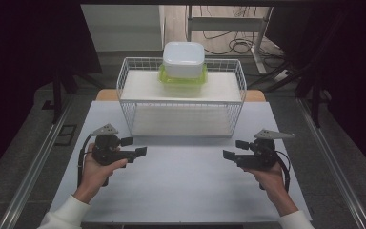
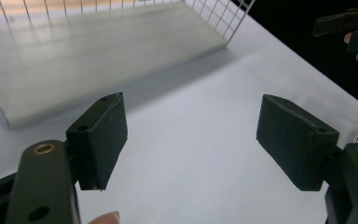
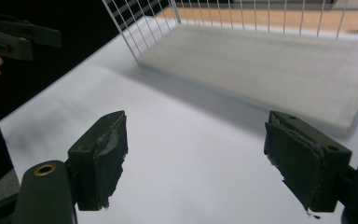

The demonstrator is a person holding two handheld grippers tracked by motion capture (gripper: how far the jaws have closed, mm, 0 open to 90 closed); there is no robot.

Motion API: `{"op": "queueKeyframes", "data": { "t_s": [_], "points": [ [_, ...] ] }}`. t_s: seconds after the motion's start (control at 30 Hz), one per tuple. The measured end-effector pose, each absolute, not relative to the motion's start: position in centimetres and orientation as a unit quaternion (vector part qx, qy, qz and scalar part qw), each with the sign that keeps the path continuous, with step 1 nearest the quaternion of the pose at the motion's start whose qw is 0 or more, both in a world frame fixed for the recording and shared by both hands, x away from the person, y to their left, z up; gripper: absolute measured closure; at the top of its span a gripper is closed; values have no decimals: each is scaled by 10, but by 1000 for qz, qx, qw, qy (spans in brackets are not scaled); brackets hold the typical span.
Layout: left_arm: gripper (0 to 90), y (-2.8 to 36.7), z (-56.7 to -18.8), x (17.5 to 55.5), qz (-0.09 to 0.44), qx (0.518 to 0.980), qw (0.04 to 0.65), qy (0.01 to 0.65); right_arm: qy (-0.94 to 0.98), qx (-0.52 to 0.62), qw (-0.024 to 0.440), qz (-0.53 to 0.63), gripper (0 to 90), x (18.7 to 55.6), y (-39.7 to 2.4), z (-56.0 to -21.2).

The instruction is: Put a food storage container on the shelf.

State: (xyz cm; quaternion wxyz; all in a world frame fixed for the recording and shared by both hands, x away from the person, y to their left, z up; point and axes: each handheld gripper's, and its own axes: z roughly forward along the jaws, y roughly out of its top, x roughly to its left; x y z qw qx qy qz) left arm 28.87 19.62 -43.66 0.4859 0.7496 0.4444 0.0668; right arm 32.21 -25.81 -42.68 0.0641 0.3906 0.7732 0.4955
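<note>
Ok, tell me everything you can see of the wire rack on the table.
The wire rack is a white grid of thin wires, looks like coated metal, standing upright at the far middle of the white table. It has two tiers, each lined with a pale board; its front is open. On the upper tier, near the back, sits a green container with a white container on top. Both grippers are apart from it.

- From above, my white box hides most of the green container beneath it.
- The rack is blurred and cut off in both gripper views.
- My arms leave the bottom edge.
</note>
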Motion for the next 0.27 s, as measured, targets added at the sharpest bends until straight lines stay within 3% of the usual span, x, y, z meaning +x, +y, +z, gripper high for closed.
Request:
{"op": "queueKeyframes", "data": {
  "t_s": [0.27],
  "points": [
    [226,196,-440,287,69,753,477,447,769,384,72,506,194,317,-259,-424]
  ]
}}
